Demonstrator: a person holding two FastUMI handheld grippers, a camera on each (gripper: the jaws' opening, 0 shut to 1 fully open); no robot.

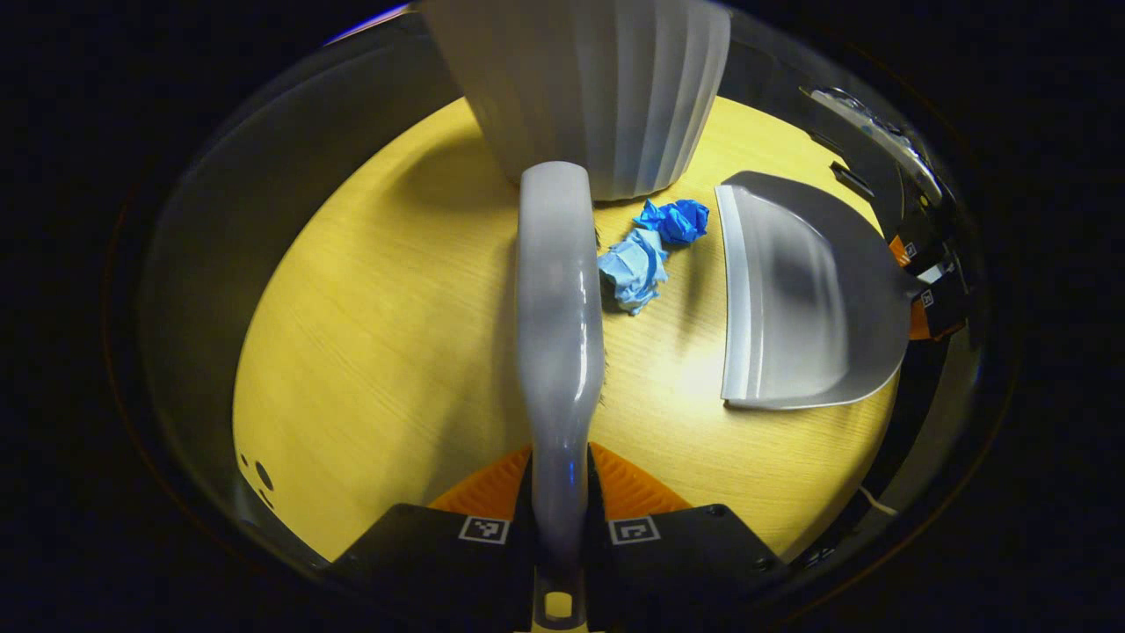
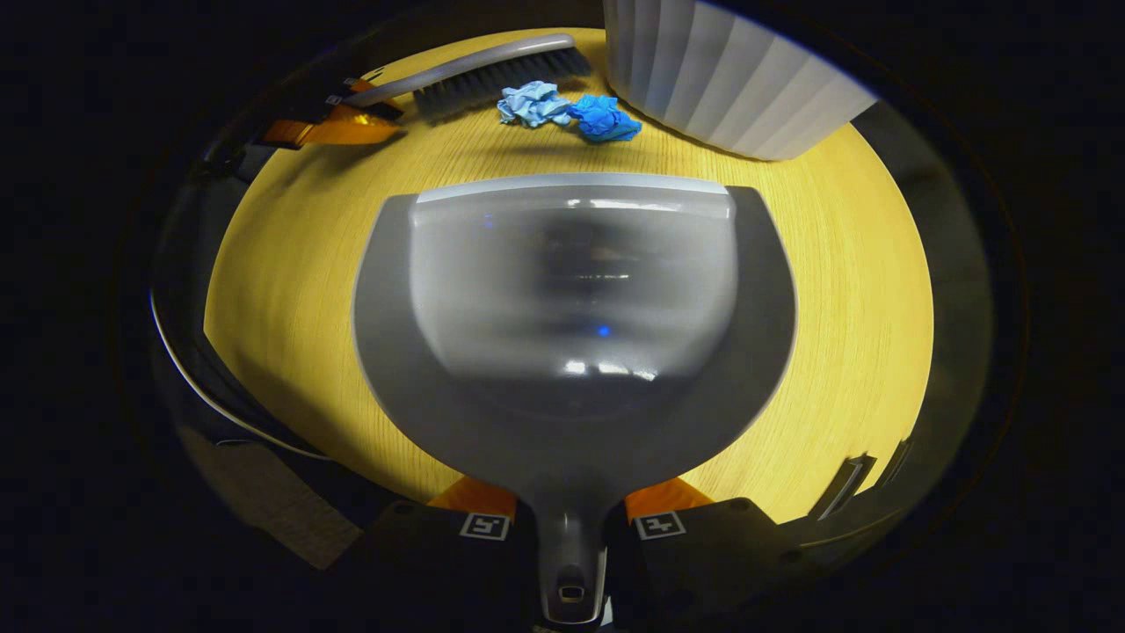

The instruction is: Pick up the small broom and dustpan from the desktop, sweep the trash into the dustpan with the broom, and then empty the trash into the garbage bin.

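Left claw [image 1: 559,519] pinched the broom [image 1: 559,334]; blue trash [image 1: 650,251] lay just right of it, bin [image 1: 589,88] ahead. Right claw [image 2: 571,527] pinched the dustpan [image 2: 571,325], trash beyond its lip.

Black gripper [image 1: 560,510] bodies, square coded markers, small screws, ribbed pads [image 1: 633,488]

Left tool [image 1: 560,505] and right tool [image 2: 571,519] both clamped

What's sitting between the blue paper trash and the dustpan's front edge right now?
Nothing visible: bare tabletop lies between the two paper wads and the dustpan lip. The broom sits on their far side.
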